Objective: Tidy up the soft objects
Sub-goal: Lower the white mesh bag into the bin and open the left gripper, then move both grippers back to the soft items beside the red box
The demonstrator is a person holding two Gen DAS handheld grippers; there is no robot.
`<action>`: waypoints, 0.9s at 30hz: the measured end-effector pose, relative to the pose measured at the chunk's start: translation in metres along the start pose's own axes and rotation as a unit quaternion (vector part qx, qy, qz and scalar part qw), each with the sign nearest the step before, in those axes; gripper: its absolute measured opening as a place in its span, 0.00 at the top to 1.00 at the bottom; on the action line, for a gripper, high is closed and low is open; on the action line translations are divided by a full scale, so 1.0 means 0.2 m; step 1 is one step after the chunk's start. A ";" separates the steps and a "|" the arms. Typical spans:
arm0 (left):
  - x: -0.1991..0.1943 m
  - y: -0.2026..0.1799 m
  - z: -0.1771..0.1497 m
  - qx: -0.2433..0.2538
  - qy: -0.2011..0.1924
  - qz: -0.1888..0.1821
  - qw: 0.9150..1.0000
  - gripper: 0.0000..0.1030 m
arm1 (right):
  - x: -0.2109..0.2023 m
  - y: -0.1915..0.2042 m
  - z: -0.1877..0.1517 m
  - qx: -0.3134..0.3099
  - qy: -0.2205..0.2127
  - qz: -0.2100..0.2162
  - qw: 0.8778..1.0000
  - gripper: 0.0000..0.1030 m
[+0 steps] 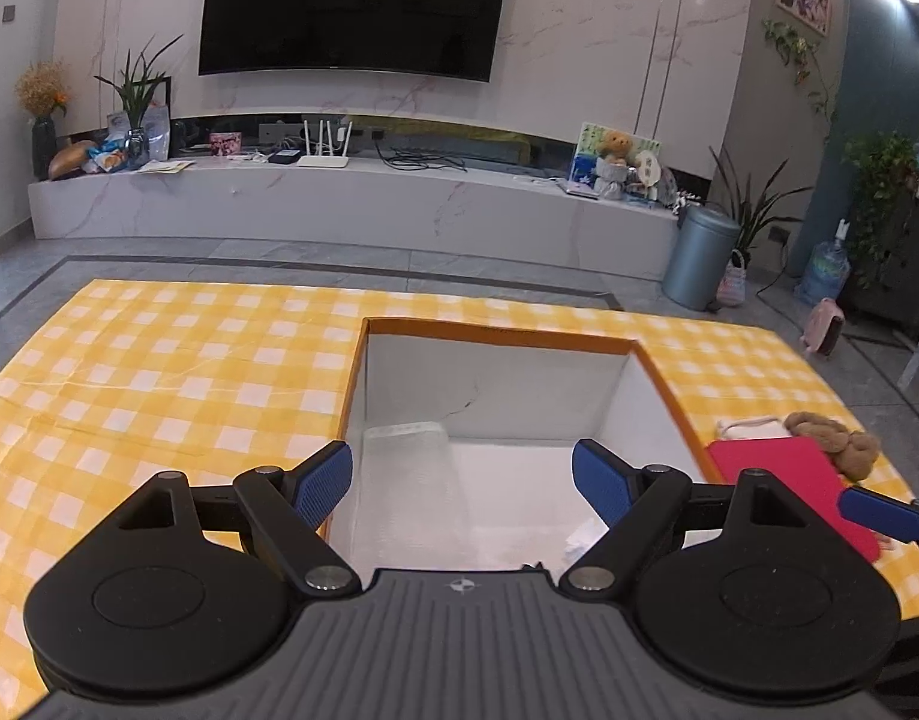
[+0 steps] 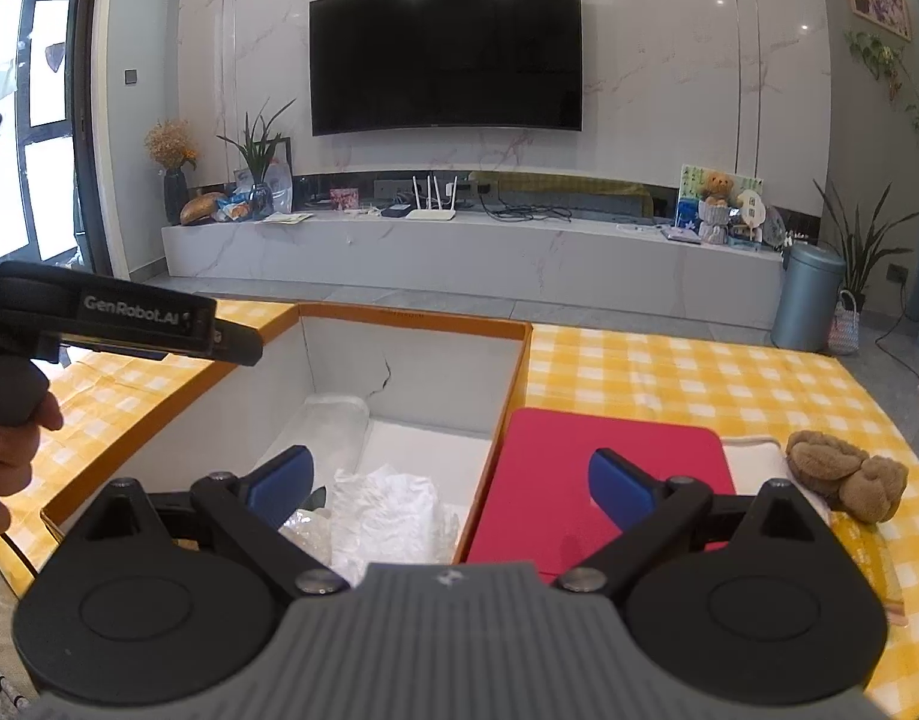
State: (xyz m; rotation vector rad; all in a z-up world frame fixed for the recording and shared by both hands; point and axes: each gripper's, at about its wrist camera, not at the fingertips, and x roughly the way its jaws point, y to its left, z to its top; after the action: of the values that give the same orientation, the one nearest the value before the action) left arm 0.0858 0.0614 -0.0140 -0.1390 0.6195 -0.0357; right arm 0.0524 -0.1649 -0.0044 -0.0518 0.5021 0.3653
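An orange-rimmed white box [image 1: 495,333] [image 2: 411,315] stands on the yellow checked table. Inside lie a clear plastic pouch [image 1: 402,441] [image 2: 333,420] and crumpled white paper [image 2: 387,510]. Right of the box lies a red flat pad [image 1: 789,480] [image 2: 603,468], with a white cloth [image 2: 753,453] and a brown plush toy [image 1: 843,441] [image 2: 843,477] beyond it. My left gripper [image 1: 462,480] is open and empty over the box. My right gripper [image 2: 450,483] is open and empty over the box's right wall and the pad; one of its fingers [image 1: 879,516] shows in the left wrist view.
The yellow checked tablecloth [image 1: 159,372] [image 2: 669,372] covers the table. The left gripper body [image 2: 129,324] and the hand holding it show at the left of the right wrist view. A TV wall, a low marble shelf and a grey bin [image 1: 699,255] stand beyond.
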 end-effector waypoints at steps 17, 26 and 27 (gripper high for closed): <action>-0.28 -0.13 0.04 0.015 -0.052 -0.023 0.998 0.05 | -0.27 -0.14 0.13 0.001 -0.049 -0.053 0.997 0.06; -0.29 -0.28 0.01 0.054 -0.047 -0.040 0.997 0.05 | -0.41 -0.49 0.21 0.041 -0.046 -0.062 0.996 0.06; -0.28 -0.29 0.01 0.057 -0.046 -0.042 0.996 0.05 | -0.41 -0.52 0.21 0.029 -0.043 -0.075 0.996 0.06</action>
State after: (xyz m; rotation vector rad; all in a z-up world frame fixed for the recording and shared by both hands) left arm 0.0412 0.0078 0.0286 -0.0556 0.5175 -0.1444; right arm 0.0423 -0.2842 0.0677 -0.0164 0.4209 0.2050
